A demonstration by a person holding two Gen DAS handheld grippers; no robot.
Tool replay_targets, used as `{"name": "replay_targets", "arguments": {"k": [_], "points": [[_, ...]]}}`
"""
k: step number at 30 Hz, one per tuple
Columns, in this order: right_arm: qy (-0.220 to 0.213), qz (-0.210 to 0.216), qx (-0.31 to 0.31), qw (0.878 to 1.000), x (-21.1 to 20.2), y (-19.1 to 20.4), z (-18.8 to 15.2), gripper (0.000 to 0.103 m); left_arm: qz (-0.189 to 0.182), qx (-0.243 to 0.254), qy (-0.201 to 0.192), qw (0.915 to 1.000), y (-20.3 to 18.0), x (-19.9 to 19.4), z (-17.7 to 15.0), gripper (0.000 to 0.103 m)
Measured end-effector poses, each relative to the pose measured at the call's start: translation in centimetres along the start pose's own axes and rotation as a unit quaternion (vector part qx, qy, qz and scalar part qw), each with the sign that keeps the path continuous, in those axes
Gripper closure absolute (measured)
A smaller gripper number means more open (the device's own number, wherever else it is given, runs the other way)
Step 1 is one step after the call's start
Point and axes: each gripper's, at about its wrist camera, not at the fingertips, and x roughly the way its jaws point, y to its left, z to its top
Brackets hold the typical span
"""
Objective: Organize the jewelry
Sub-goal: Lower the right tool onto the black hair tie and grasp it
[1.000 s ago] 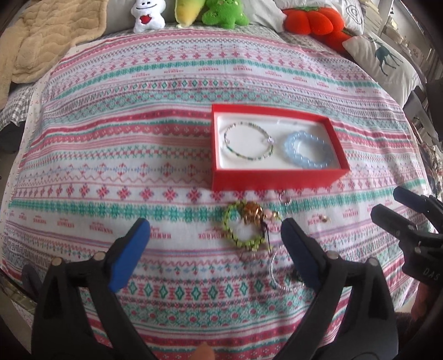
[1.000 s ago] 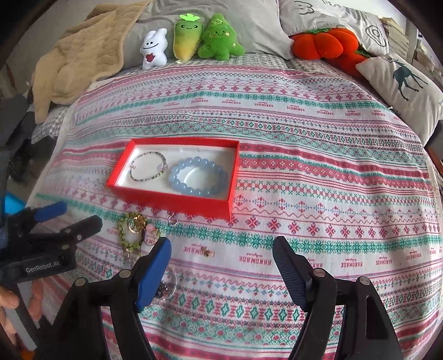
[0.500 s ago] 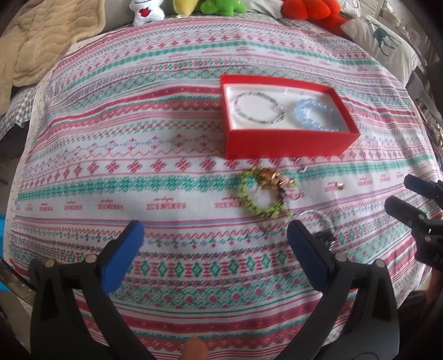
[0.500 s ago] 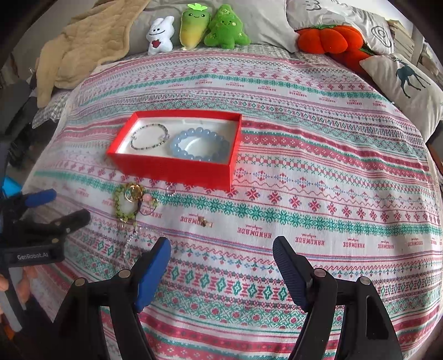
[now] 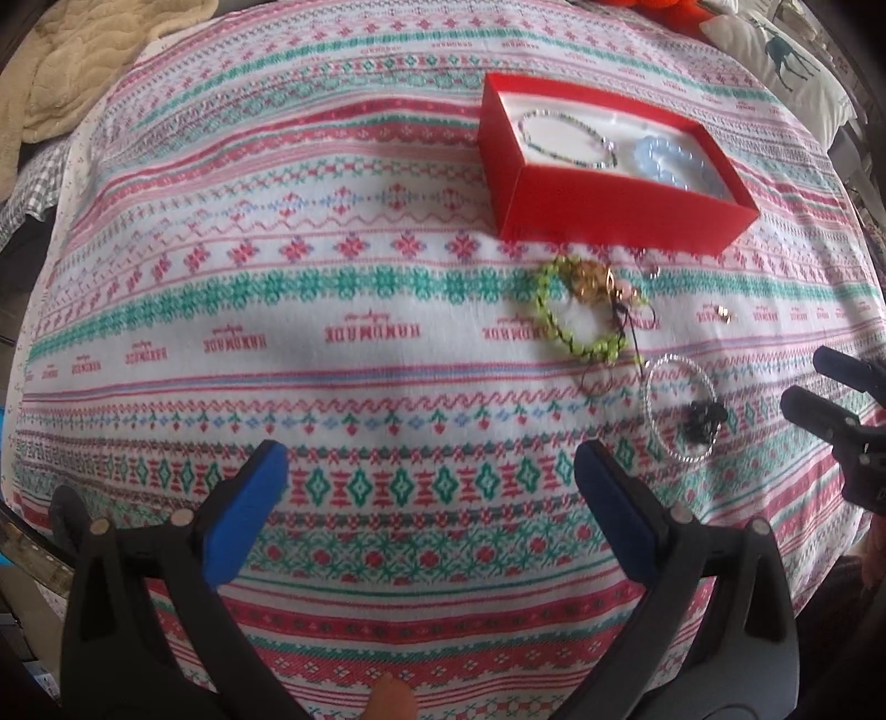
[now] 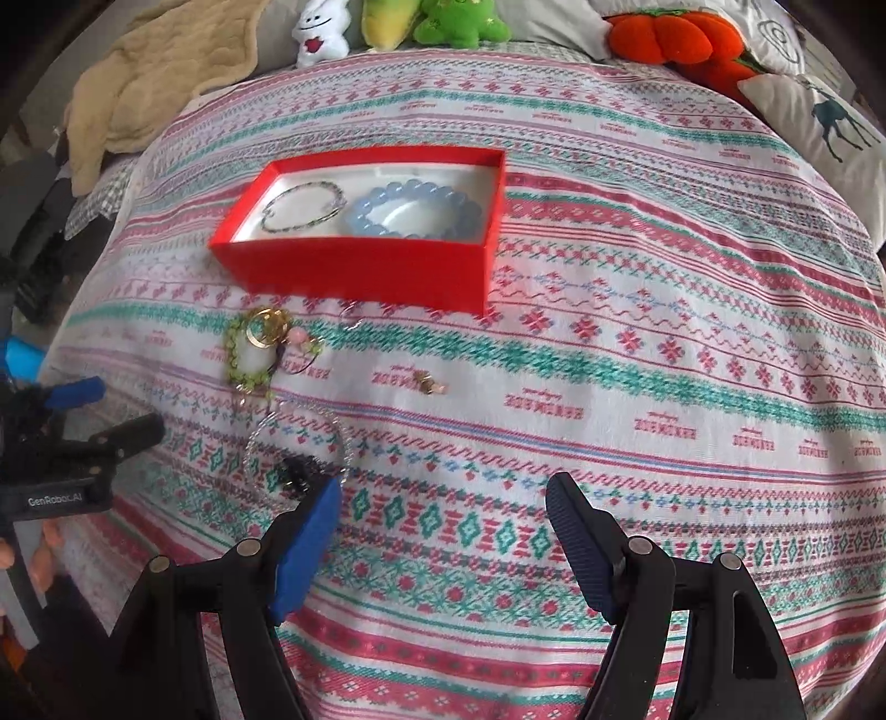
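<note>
lying flat, red box (image 6: 354, 271), long axis sideways, bracelets (image 6: 410, 210) seemingly coiled inside

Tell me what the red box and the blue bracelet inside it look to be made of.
Red box: likely cardboard, matte red with thin, straight walls and a white lining. Blue bracelet: round, translucent pale-blue beads with a soft gloss, perhaps glass, stone or plastic; the pictures can't settle which.

patterned bedspread (image 6: 664, 310), plush toys (image 6: 443, 22), beige blanket (image 6: 155, 72)

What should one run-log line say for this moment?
left hand-held gripper: open, empty | right hand-held gripper: open, empty | red box: two bracelets inside
</note>
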Motion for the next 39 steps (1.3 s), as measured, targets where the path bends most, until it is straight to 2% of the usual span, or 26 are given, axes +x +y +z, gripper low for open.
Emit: {"name": "replay_targets", "arguments": {"k": [8, 10, 15, 22, 24, 29, 35, 39], "points": [[0.014, 0.028, -0.033, 0.999, 1.0, 3.0, 0.0, 0.026, 0.005, 0.025, -0.002, 0.9997, -0.8, 0.0, -0.5, 0.000], [0.012, 0.033, -0.044, 0.998, 1.2, 3.8, 0.2, 0.030, 0.003, 0.028, -0.003, 0.9996, -0.9, -0.1, -0.5, 0.000], [0.022, 0.030, -0.062, 0.997, 2.4, 5.4, 0.5, 0.050, -0.002, 0.034, -0.004, 0.9994, -1.0, -0.2, -0.4, 0.000], [0.038, 0.021, -0.072, 0.996, 4.3, 6.5, 0.9, 0.070, -0.011, 0.048, -0.013, 0.9987, -1.4, -0.5, -0.4, 0.000], [0.040, 0.018, -0.079, 0.996, 4.7, 6.9, 1.0, 0.080, -0.014, 0.050, -0.015, 0.9986, -1.5, -0.6, -0.4, 0.000], [0.034, 0.013, -0.083, 0.996, 4.9, 7.6, 1.3, 0.081, -0.017, 0.049, -0.016, 0.9985, -1.6, -0.5, -0.3, 0.000], [0.022, 0.015, -0.076, 0.997, 3.7, 6.9, 1.7, 0.081, -0.037, 0.037, -0.022, 0.9984, -1.4, -0.7, 0.0, 0.001], [0.012, 0.018, -0.067, 0.997, 2.4, 6.1, 1.7, 0.081, -0.054, 0.034, -0.034, 0.9974, -1.5, -1.2, 0.2, 0.005]]}}
